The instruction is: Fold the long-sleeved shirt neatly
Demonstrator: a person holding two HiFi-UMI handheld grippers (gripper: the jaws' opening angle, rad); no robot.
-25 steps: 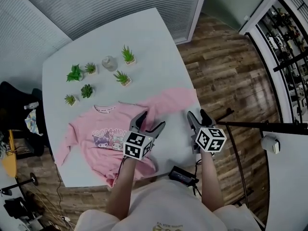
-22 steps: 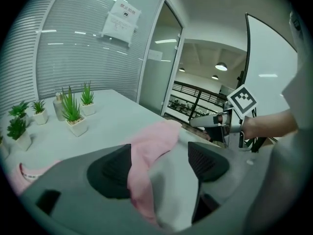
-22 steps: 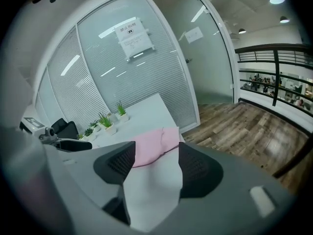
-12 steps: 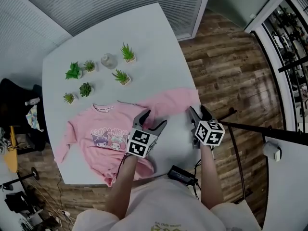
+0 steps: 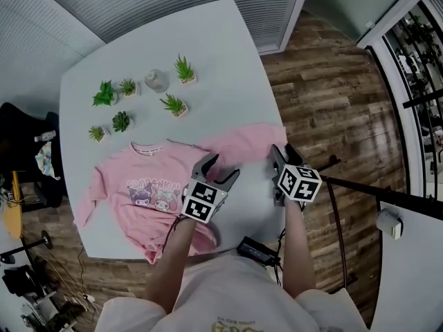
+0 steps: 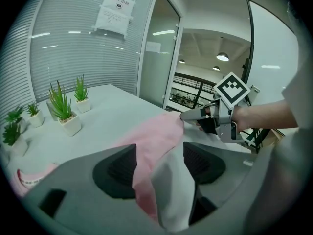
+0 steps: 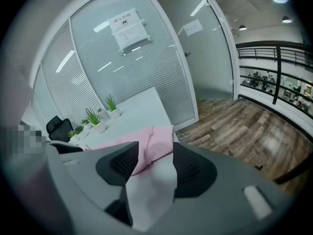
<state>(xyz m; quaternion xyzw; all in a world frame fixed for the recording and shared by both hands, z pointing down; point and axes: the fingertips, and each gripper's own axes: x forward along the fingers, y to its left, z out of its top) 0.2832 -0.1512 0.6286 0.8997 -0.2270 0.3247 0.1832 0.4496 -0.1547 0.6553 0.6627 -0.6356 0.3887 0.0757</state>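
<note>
Pink long-sleeved shirt lies print-up on the tabletop, its hem overhanging the near edge and one sleeve reaching the right edge. Left tongs straddle the sleeve and right tongs are at its cuff. Both have just been closing, with the pads not yet pinching. The far right corner is bare, and the potted plants cluster far left.
</note>
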